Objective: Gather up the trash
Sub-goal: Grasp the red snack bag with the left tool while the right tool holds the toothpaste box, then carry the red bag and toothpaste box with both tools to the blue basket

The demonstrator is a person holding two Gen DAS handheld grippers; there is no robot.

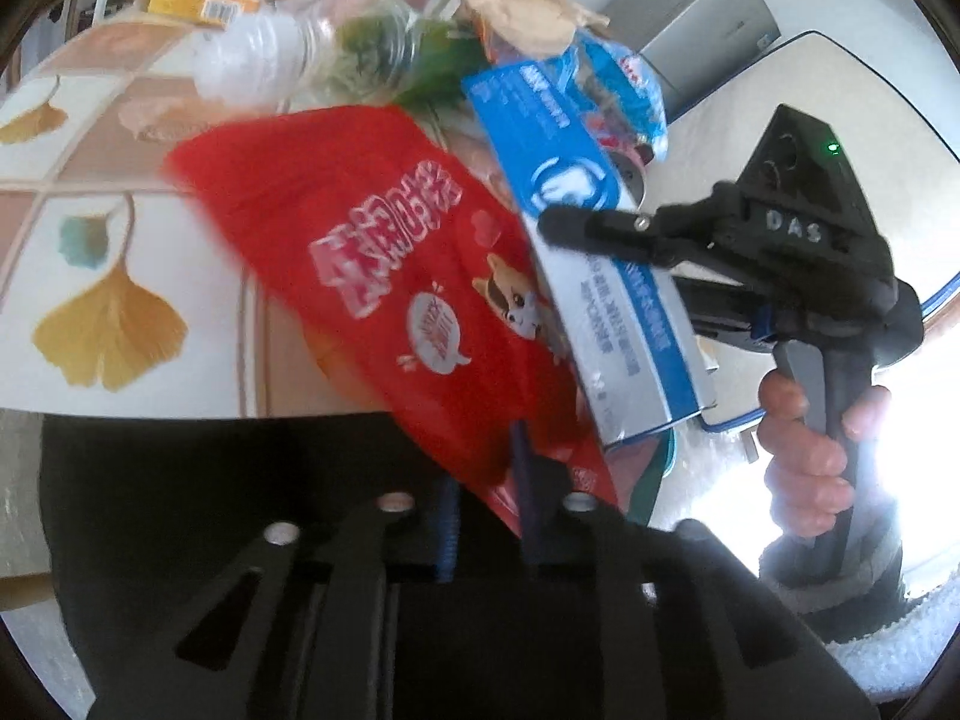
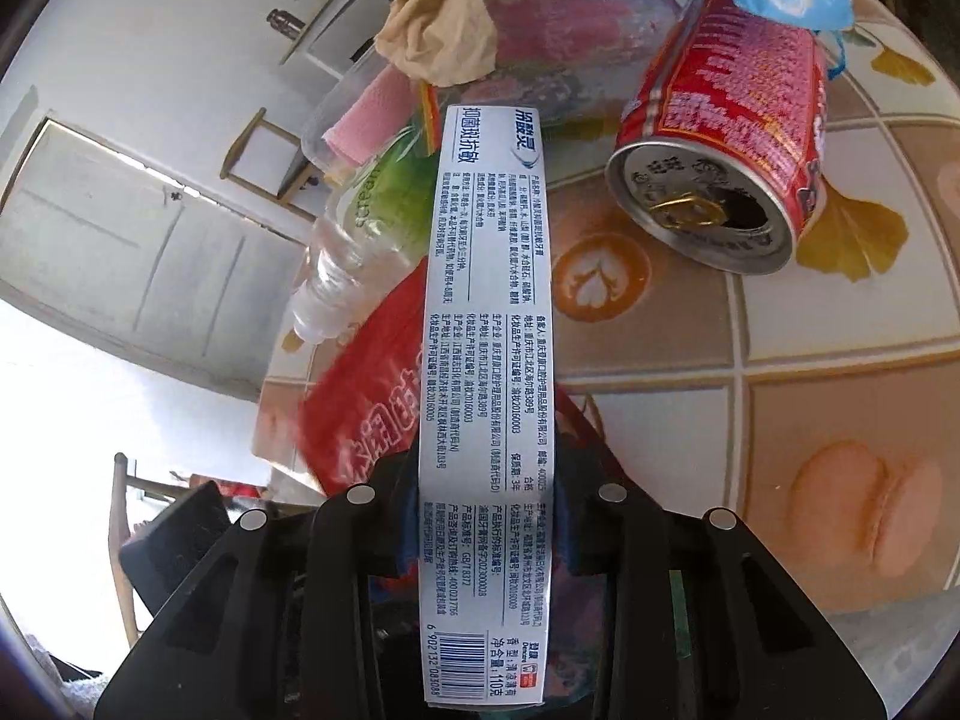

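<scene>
Left wrist view is showing one glossy red snack pouch [image 1: 384, 276], flat and crinkly, printed with white characters and a cartoon animal. Its lower corner is sitting between the fingers of the left gripper [image 1: 486, 516], whose jaws are clenching on it. No earlier picture is given, so only the clamped grip can be told. Right of the pouch, one long rectangular cardboard toothpaste box [image 1: 606, 276], blue and white, is lying across the pouch's edge, pinched by the right gripper [image 1: 576, 228], which a hand [image 1: 810, 438] is holding by its grey trigger. Behind the pouch, one clear ribbed plastic bottle [image 1: 300, 54] with a green label is lying on the table [image 1: 90, 252], whose smooth cover is carrying ginkgo-leaf prints. One crumpled beige paper [image 1: 522, 6] and one blue crinkled wrapper [image 1: 624, 90] are lying behind the box; one yellow carton [image 1: 198, 0] is sitting behind the bottle.

Right wrist view is showing the bottle [image 2: 354, 228] left of the box [image 2: 486, 360], with the pouch [image 2: 366, 408] beneath it. The box, matte white with dense print and a barcode, is running straight out between the right gripper's [image 2: 486, 510] fingers, which are grasping its two narrow sides. Right of the box, one red metal drink can [image 2: 732, 144] is lying on its side, its opened silver top and gold tab facing the camera.
</scene>
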